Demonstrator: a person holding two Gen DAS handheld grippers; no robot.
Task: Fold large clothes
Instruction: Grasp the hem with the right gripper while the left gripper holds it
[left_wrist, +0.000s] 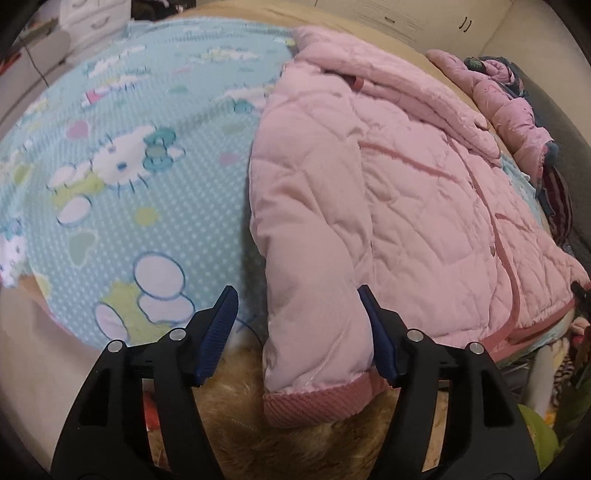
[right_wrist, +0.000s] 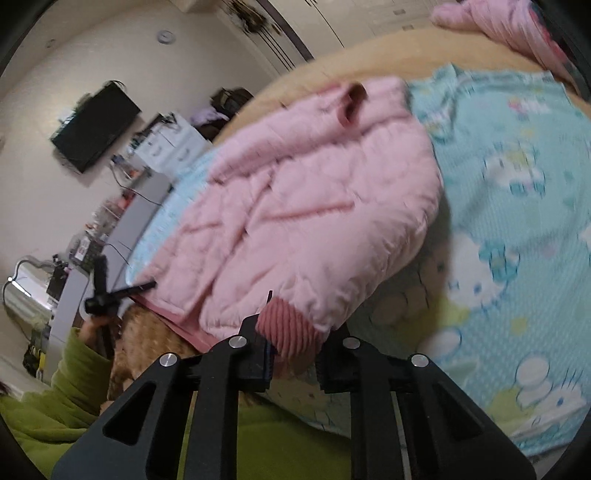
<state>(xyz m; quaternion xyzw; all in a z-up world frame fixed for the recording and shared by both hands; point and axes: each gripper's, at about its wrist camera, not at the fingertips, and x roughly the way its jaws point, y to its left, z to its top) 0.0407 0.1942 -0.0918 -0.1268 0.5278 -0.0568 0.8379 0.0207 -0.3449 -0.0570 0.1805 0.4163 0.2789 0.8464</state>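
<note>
A pink quilted jacket lies spread on a blue cartoon-print blanket on a bed. In the left wrist view one sleeve hangs over the bed edge between the fingers of my left gripper. That gripper is open: the left blue pad stands clear of the cloth, and the right one sits against the sleeve. In the right wrist view my right gripper is shut on the darker ribbed cuff of the jacket's other sleeve, near the bed's front edge.
More pink and dark clothes are piled at the far side of the bed. A tan furry cover shows under the blanket's edge. A person's green sleeve is at lower left. Beyond the bed stand a desk and a wall screen.
</note>
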